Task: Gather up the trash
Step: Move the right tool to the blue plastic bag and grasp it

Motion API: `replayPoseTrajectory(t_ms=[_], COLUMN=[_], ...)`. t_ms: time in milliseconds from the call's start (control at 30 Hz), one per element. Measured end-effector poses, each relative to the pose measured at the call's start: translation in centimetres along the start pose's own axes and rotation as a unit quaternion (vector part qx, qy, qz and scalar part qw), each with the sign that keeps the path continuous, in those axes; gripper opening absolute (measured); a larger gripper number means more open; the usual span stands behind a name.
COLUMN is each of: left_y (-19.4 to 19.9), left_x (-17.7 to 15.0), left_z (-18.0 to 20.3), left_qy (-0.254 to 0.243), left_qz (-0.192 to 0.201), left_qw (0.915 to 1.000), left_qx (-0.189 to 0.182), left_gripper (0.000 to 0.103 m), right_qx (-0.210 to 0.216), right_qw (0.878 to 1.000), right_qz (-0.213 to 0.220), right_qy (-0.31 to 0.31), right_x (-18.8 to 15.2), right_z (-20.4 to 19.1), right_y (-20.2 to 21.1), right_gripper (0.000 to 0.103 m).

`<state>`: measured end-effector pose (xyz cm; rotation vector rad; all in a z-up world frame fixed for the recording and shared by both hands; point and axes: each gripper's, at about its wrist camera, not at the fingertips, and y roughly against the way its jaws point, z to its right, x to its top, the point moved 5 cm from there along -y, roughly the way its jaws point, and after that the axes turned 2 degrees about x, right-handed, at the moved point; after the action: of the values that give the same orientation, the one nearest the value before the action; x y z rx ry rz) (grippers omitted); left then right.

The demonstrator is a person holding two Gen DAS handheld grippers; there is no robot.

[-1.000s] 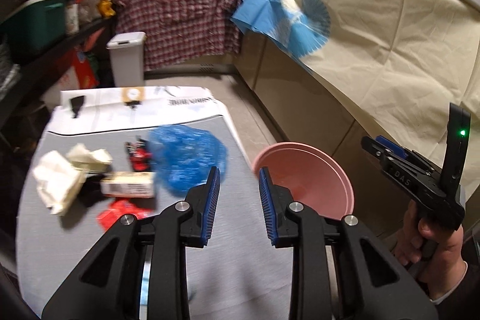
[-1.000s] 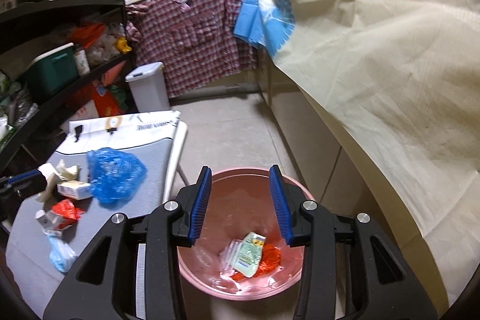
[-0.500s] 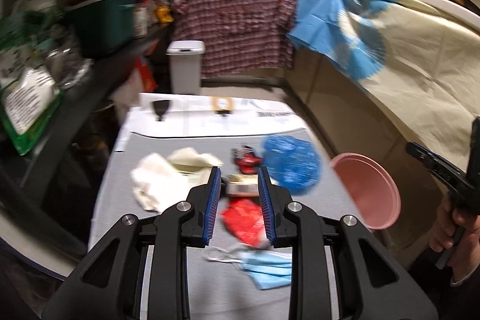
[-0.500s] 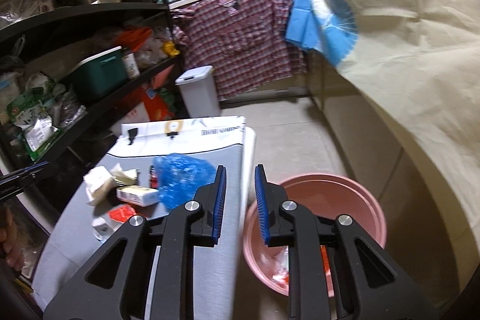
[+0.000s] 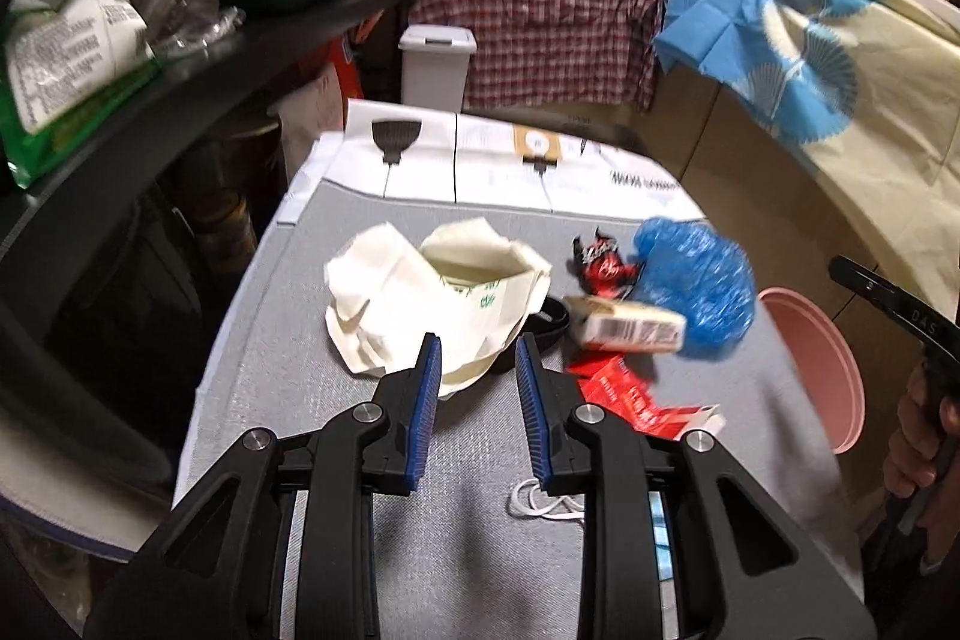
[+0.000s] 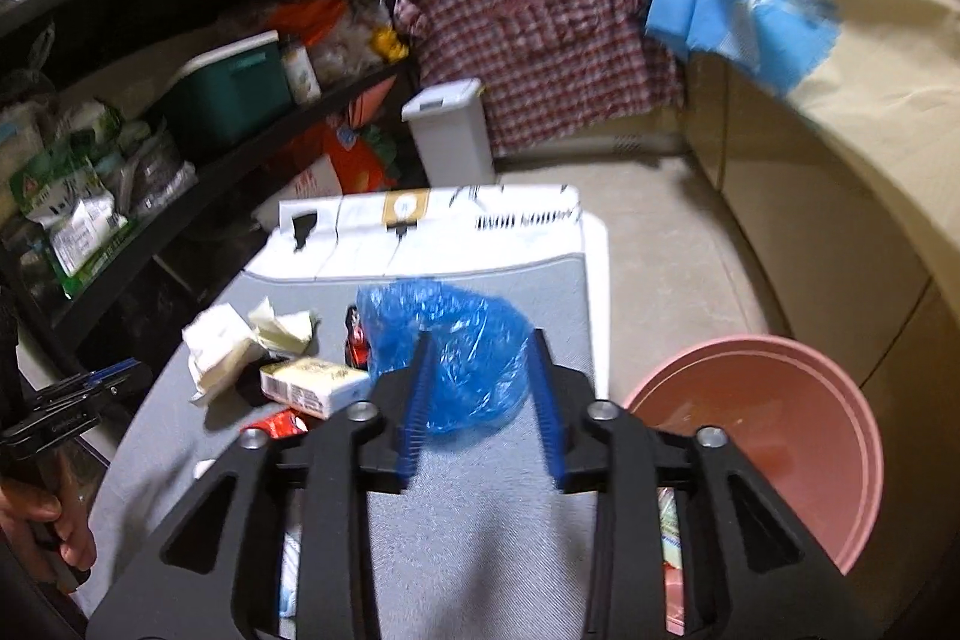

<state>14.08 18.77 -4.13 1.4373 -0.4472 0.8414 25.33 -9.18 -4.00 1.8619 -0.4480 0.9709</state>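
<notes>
Left hand-held gripper (image 5: 477,388): jaws parted, nothing held, aimed at white paper (image 5: 414,304) on bench (image 5: 270,376). Right hand-held gripper (image 6: 480,400): jaws spread wide, framing blue bag (image 6: 447,352); contact not discernible. Box (image 5: 627,328), red wrapper (image 5: 630,394) beside bag. Pink basin (image 6: 774,436) just off bench edge.

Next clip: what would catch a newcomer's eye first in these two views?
The crumpled blue plastic bag on the grey table, framed between the open right gripper. Left of it lies crumpled white paper, ahead of the open left gripper. The pink plastic basin sits low beside the table's right edge.
</notes>
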Motion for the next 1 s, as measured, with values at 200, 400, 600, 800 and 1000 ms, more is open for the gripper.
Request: replayPoseTrajectory(t_ms=[200, 400, 600, 800, 1000], left_y=[-2.2, -4.1, -5.8, -6.4, -5.7], left_x=[-0.6, -0.9, -0.9, -1.0, -0.8], left_z=[1.0, 1.2, 0.6, 0.0, 0.0], left_qy=[-0.034, -0.057, -0.052, -0.042, -0.047], left_qz=[-0.019, -0.036, -0.047, -0.057, -0.050], left_qw=[0.9992, 0.9976, 0.9973, 0.9974, 0.9975], left_qx=[0.007, 0.017, 0.019, 0.016, 0.020], left_gripper=[0.031, 0.036, 0.036, 0.030, 0.016], right_qx=[0.011, 0.019, 0.009, 0.006, 0.010], right_qw=[0.999, 0.997, 0.995, 0.993, 0.993], right_qz=[-0.043, -0.075, -0.101, -0.111, -0.113], right_qy=[0.005, 0.013, 0.018, 0.032, 0.041], right_x=[-0.9, -1.2, -1.8, -2.2, -2.4], right_z=[-0.2, -0.9, -1.1, -1.5, -1.7], right_y=[-4.2, -7.6, -9.9, -10.7, -10.3], right_gripper=[0.053, 0.058, 0.058, 0.037, 0.009])
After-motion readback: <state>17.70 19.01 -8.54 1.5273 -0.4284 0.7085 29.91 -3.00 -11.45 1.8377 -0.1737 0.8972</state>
